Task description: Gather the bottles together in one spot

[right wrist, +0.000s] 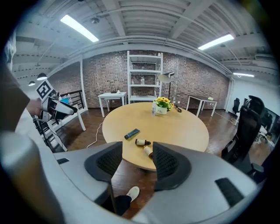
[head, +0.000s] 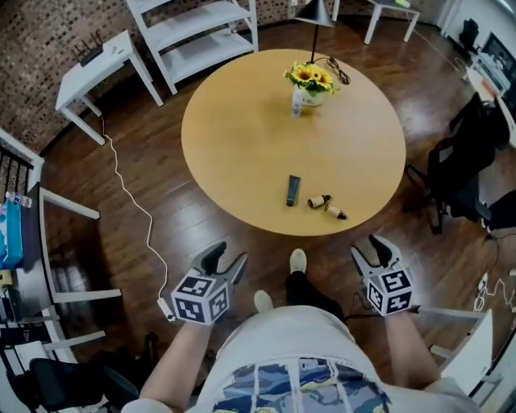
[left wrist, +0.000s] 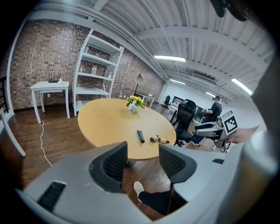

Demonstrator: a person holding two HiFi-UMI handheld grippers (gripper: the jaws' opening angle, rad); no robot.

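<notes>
The left claw and right claw are open and empty. Two small bottles lie near the counter's near edge.

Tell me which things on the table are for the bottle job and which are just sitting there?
For the job:
- small bottle nearer the tube
- small bottle nearer the edge
- standing clear bottle
- dark tube, probably

Just lying about:
- sunflower pot
- lamp
- white cable on the floor
</notes>
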